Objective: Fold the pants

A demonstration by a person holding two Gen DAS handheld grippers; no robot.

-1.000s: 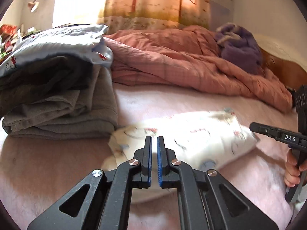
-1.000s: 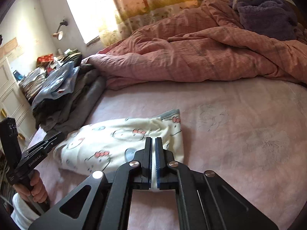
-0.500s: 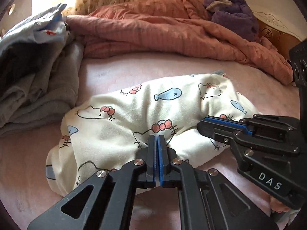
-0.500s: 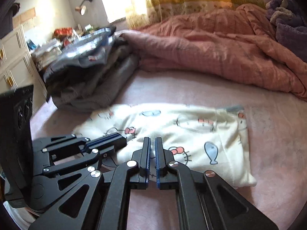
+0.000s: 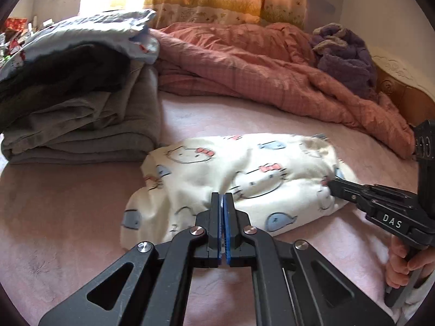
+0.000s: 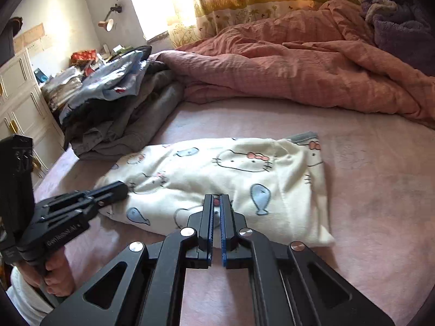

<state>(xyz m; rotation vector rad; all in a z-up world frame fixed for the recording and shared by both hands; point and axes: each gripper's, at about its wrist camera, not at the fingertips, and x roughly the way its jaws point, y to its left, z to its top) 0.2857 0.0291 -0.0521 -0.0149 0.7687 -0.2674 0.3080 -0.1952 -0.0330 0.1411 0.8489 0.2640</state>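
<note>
Open pink bedsheet (image 6: 380,179) stretches wide to the right of the folded cartoon-print pants (image 6: 244,179), nothing on it, a clear lane there. Left side is tight: a stack of grey and dark clothes (image 5: 81,125) sits just beside the pants' far left corner. Behind, the rumpled pink quilt (image 5: 272,73) walls off the back of the bed, a purple blanket (image 5: 348,59) heaped at its right end. Bare sheet runs along the near edge too.
</note>
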